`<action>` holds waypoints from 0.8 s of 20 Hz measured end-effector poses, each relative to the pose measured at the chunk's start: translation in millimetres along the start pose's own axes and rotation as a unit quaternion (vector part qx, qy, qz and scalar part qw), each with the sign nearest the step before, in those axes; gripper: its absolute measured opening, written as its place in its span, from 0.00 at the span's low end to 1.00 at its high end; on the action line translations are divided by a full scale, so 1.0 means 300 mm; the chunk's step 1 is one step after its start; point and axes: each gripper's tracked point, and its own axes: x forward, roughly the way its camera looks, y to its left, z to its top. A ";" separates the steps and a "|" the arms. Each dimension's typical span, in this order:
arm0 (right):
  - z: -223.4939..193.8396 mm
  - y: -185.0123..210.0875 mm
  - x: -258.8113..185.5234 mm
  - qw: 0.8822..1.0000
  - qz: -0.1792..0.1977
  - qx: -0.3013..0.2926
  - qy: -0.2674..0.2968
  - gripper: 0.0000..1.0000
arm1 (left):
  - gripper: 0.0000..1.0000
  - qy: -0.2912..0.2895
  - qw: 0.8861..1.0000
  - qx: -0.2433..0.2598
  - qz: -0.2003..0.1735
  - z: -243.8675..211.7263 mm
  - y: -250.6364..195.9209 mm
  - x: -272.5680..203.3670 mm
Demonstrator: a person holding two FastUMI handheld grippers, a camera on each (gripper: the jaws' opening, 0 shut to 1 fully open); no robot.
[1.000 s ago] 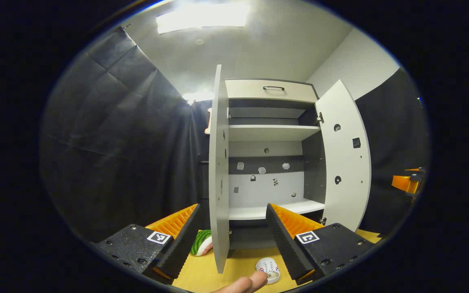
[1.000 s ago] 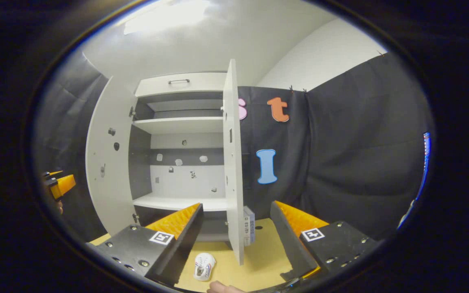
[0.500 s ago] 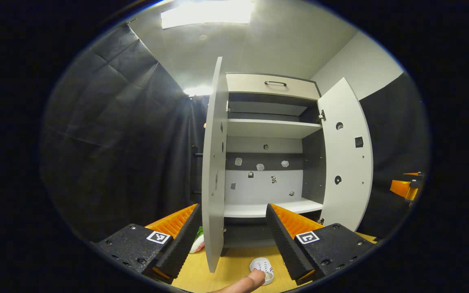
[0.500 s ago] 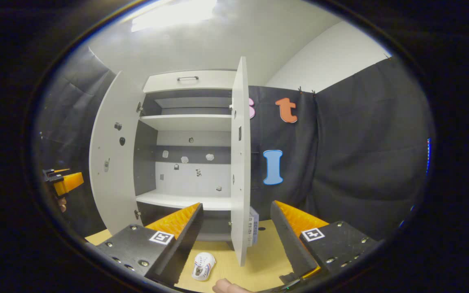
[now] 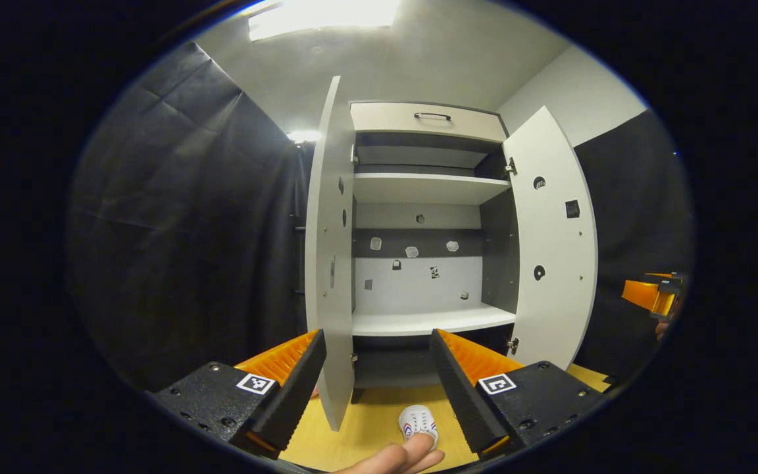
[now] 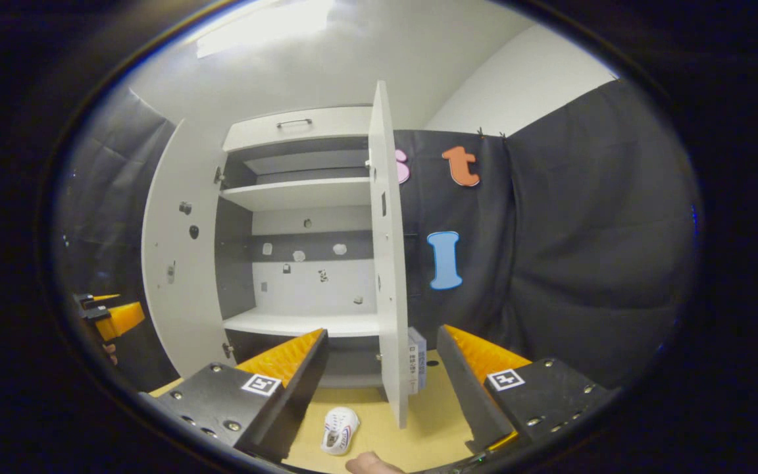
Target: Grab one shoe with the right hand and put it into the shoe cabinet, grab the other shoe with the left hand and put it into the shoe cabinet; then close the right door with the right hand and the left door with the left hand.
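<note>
Both sets of my fingers, left gripper (image 5: 375,378) and right gripper (image 6: 382,378), spread apart, holding nothing. One white shoe (image 6: 340,430) lies on the worktop (image 6: 435,421) just before the cabinet (image 5: 418,263). Left door (image 5: 326,263) and right door (image 6: 389,263) stand open, shelves bare. Judging so: nothing stowed, all steps remain.

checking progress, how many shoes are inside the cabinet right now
0. Both visible shelves of the shoe cabinet are bare. One white shoe lies on the floor in front of it, also seen in the right gripper view. A second shoe may be hidden behind the left door.
</note>
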 end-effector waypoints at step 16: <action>0.182 -0.432 0.431 0.998 -0.014 -0.060 0.033 0.98 | 0.96 0.001 0.999 0.002 -0.043 -0.136 0.051 -0.053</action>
